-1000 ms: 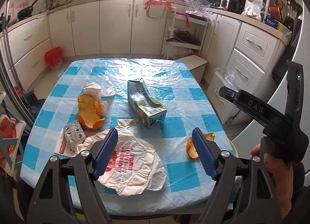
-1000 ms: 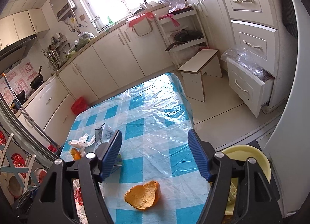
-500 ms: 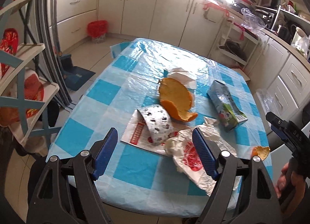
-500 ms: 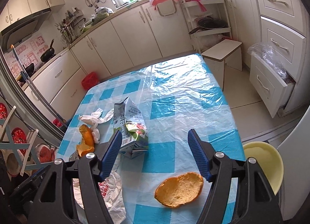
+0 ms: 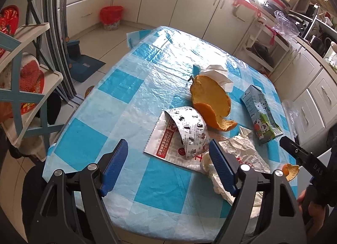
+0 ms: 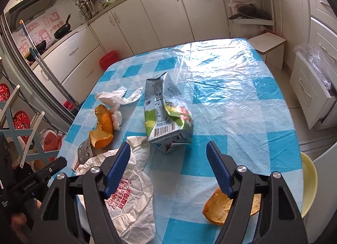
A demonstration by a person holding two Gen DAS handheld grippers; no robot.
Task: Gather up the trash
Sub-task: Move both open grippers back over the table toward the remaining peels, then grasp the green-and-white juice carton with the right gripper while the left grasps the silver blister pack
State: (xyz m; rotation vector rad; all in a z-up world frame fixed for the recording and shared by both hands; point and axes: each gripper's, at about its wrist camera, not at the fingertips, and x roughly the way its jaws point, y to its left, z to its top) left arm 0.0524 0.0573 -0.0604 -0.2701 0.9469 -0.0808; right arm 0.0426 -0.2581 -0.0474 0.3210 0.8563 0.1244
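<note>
None of the trash appears collected yet; we are finding every item lying loose on the table. We are counting a carton on its side near the middle, a big peel touching a tissue, a foil strip arching over a flat wrapper, a crumpled bag at the near edge, and a small peel at the near right corner. We are noting a yellow bowl just off that corner and a red bin on the floor well apart; we cannot tell which is the receptacle.

We are observing the left gripper hovering over the near left edge, jaws spread wide and gripping nothing, pointing toward the wrapper and foil. We are observing the right gripper likewise spread wide and unloaded, hovering above the near edge and facing the carton, with the bag under its left finger and the small peel beneath its right one. We judge the whole job remains.
</note>
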